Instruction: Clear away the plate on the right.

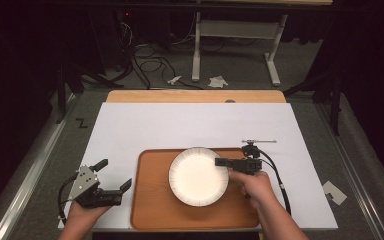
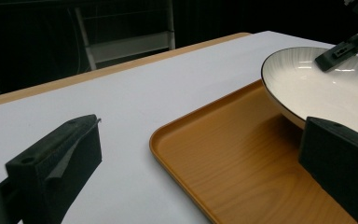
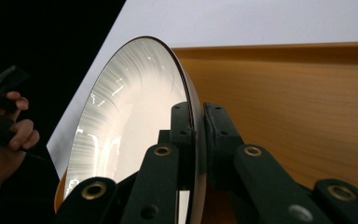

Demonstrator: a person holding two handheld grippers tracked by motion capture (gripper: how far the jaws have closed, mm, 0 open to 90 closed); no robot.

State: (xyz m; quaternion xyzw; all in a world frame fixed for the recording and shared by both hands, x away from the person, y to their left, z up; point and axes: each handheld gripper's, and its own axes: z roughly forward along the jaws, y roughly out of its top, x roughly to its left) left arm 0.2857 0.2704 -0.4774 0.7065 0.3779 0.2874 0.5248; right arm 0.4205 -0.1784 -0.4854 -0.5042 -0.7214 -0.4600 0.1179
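A person's right gripper (image 1: 221, 162) is clamped on the near-right rim of a white plate (image 1: 198, 176), one jaw inside the bowl and the other under the lip, as the right gripper view shows with the dark-edged rim (image 3: 196, 140) pinched between the two pads. The grip sits at the edge, probably because the rim is the only part thin enough for the jaws to close on. The plate lies over a wooden tray (image 1: 150, 200), which spreads beneath and to both sides of the claw; from the left gripper view the plate (image 2: 307, 88) looks slightly raised above the tray (image 2: 223, 158), though whether it rests on it cannot be told for certain. The left gripper (image 1: 116, 176) waits beside the tray's left edge, well apart from the plate, its jaws spread wide and empty, pointed toward the tray as if ready to steady it. The tray sits on a white sheet (image 1: 190, 125) covering the table. The one-sided hold may let the plate tip, so a level wrist seems called for.
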